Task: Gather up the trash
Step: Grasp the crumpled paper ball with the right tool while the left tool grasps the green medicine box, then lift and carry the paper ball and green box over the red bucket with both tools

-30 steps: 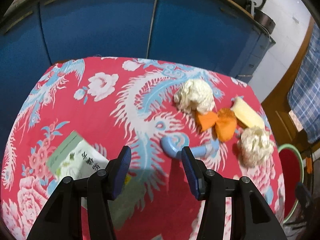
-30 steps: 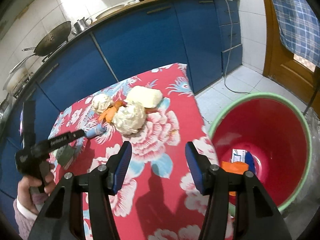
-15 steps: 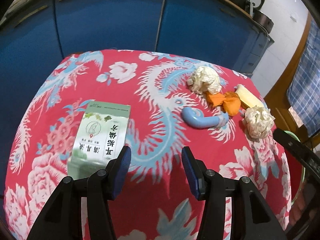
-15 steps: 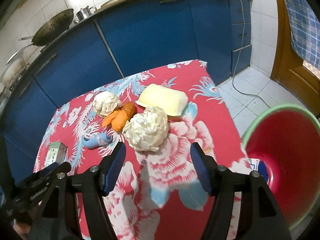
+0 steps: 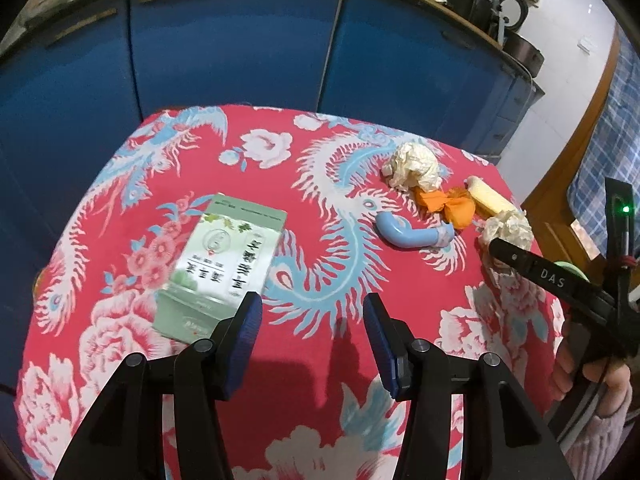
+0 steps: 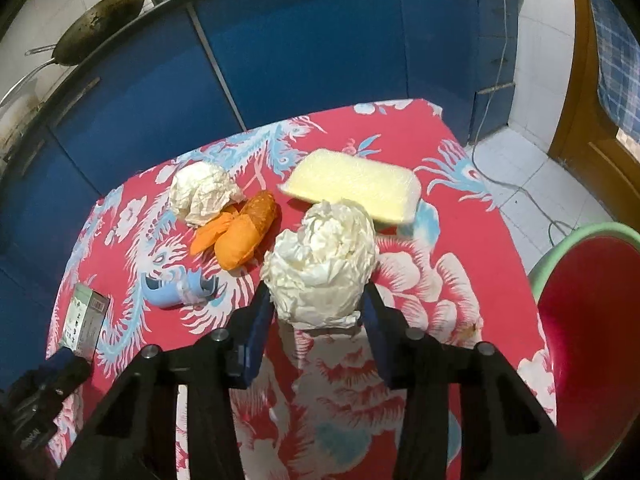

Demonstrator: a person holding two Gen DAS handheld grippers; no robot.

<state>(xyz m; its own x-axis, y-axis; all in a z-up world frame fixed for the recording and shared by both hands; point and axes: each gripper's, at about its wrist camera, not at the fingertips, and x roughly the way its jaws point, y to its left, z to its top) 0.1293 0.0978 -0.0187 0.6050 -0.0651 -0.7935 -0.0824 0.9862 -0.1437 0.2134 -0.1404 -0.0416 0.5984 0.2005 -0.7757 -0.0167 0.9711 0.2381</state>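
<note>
Counting on red cloth [image 6: 460, 280]: two paper wads, one orange wrapper [image 6: 240, 236], one yellow sponge [image 6: 356, 184], one blue tube [image 6: 180, 288], one green packet [image 5: 224, 264].
Pinching near wad [image 6: 320, 264] at centre of right view with right gripper [image 6: 318, 308]; jaws just closed in, blue pads pressed on both flanks of wad.
Far wad [image 6: 200, 192] lying upper left of that, touching wrapper.
Sponge just behind pinched wad, upper centre.
Left gripper [image 5: 312, 320] spread at bottom of left view, nothing between pads, left pad just over packet's near corner.
One red bucket [image 6: 592, 320] with green rim at right edge, beside cloth.
One wok [image 6: 96, 24] upper left.
</note>
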